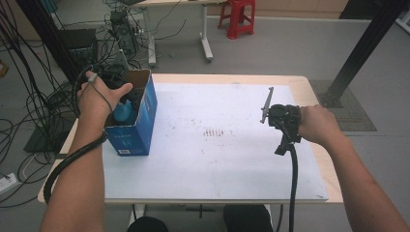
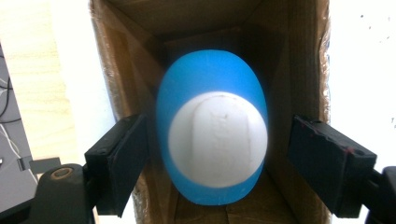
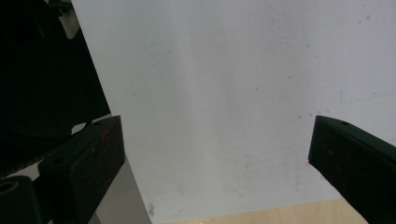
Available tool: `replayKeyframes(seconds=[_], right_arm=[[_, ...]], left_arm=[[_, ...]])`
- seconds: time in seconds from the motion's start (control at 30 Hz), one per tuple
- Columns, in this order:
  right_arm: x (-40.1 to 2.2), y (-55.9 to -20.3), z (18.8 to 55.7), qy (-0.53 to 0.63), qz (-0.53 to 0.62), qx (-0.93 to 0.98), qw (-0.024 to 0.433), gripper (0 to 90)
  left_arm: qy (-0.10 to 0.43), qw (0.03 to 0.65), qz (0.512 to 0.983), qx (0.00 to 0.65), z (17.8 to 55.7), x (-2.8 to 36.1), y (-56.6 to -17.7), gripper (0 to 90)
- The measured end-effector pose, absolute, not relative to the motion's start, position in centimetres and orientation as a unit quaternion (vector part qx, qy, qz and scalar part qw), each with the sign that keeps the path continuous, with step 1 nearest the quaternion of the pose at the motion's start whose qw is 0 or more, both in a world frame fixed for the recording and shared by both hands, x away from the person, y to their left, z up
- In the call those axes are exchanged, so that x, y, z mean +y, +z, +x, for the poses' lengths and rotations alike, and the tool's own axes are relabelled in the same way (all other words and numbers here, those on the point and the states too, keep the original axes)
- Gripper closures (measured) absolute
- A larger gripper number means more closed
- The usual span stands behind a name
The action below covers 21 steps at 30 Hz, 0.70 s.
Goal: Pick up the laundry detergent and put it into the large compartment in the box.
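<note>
The blue-and-white egg-shaped object [image 2: 212, 128] sits down inside the open blue cardboard box [image 1: 145, 113] at the table's left edge, the left gripper [image 2: 219, 158] straddling it with jaws apart and off its sides, while the right gripper [image 3: 215, 154] hangs open over the white mat [image 1: 217, 159].

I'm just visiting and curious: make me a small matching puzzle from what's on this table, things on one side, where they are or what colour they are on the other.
Things:
1. blue and white object
2. cardboard box
3. right tongs
4. stool

Descriptions:
A. red, on the floor beyond the table
B. open above the bare white sheet
C. inside the box, between the open left tongs
D. blue outside, at the table's left edge

Pairs: 1-C, 2-D, 3-B, 4-A
</note>
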State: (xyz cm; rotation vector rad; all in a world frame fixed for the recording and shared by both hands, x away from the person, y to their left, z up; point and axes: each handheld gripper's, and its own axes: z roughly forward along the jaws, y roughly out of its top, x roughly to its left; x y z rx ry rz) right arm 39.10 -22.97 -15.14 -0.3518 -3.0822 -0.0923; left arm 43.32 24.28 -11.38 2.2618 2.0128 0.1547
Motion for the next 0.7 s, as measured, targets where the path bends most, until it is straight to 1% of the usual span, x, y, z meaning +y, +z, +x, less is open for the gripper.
replayKeyframes(seconds=[0.37,0.43,0.7], right_arm=[[-22.8,-15.2,39.1,-0.032,-0.112,-0.993,0.020,3.7],[-22.7,-15.2,39.1,-0.031,-0.110,-0.993,0.020,3.6],[-22.7,-15.1,38.9,-0.033,-0.108,-0.993,0.017,3.7]], left_arm=[[0.059,0.066,0.745,0.661,42.3,24.5,-9.6,13.2],[0.058,0.070,0.747,0.659,42.2,24.5,-9.3,10.9],[0.063,0.079,0.748,0.656,41.5,24.4,-7.4,7.5]])
